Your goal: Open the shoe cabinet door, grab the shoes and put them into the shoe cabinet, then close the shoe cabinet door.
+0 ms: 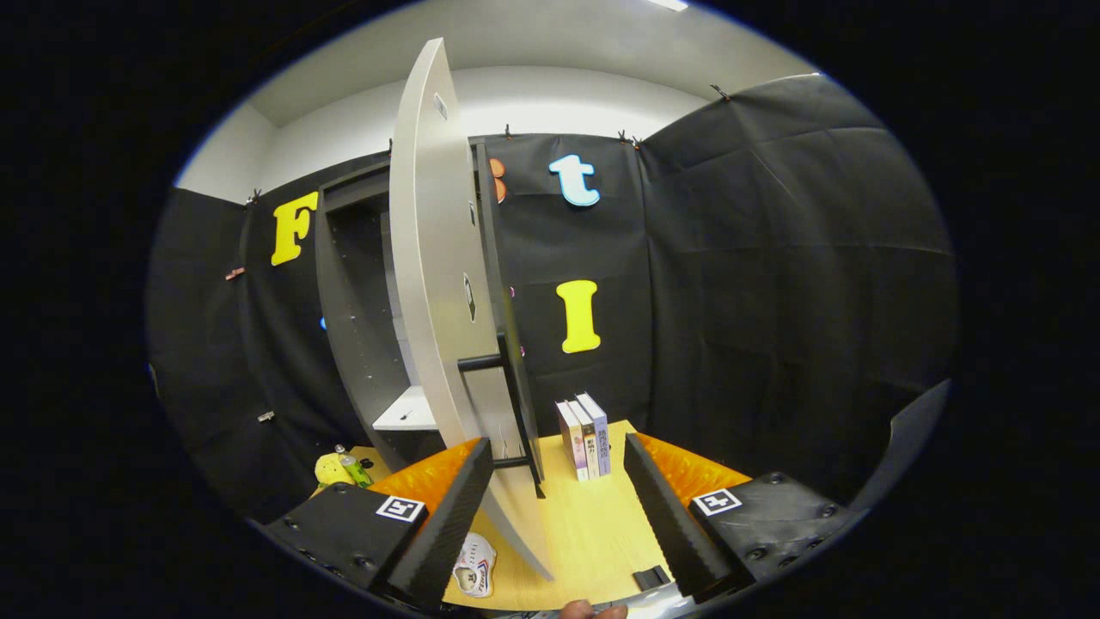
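**A:** Where do you stand on the job? Your shoe cabinet (361, 318) has its door (434, 258) swung well out toward you, edge-on between the cabinet body and the booth wall. So I'd judge the opening step done, or as good as done.

**B:** And the rest?

**A:** All ahead of you. A shoe (474, 565) lies on the table (593, 533), low down just beside your left finger and beneath the door's lower corner. It is not in the cabinet. I can make out only that one; whether a second is hidden by the finger, I cannot tell. The pale shelf (408, 411) inside looks bare from here. So: grab, place, then close.

**B:** What is your claw (559, 507) doing?

**A:** It's spread wide, gripping nothing. The door's edge and its dark handle bar (516, 413) sit just ahead of the fingers, nearer your left finger (447, 516), which seems to touch or nearly touch the door's edge. The right finger (670, 516) stands well clear over the table.

**B:** And your pose?

**A:** You hold the claw roughly level, pointing along the table toward the door and the upright books (586, 434) beyond. A fingertip (577, 609) of yours shows at the near table edge. To reach the shoe you'll likely need to back off and tip downward to the left, minding the door's lower corner.
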Motion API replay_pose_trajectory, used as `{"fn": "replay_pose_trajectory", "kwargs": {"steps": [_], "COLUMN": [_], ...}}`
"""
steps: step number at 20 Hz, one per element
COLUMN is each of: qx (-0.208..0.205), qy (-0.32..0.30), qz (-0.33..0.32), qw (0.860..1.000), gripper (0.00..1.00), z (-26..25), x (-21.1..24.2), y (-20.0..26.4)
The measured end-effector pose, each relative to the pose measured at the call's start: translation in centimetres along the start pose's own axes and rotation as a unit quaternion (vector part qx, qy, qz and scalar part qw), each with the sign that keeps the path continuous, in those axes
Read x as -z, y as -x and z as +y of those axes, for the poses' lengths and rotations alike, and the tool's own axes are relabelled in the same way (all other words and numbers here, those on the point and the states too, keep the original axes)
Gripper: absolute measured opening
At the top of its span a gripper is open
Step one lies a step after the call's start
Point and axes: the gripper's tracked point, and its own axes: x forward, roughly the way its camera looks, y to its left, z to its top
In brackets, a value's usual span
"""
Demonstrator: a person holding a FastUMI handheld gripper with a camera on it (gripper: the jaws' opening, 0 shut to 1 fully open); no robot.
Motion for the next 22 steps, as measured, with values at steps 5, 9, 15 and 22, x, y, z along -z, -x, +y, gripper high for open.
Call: {"fn": "replay_pose_trajectory", "kwargs": {"steps": [5, 9, 15, 22], "qx": [0.012, -0.039, -0.132, -0.153], "qy": [0.023, 0.082, 0.097, 0.112], "qz": [0.063, 0.113, 0.182, 0.265], "qw": [0.998, 0.989, 0.970, 0.946], "gripper": [0.98, 0.98, 0.98, 0.98], "z": [0.4, 4.7, 12.5, 16.7], "x": [5.0, 10.0, 18.4, 31.0], "y": [2.6, 5.1, 5.4, -0.4]}}
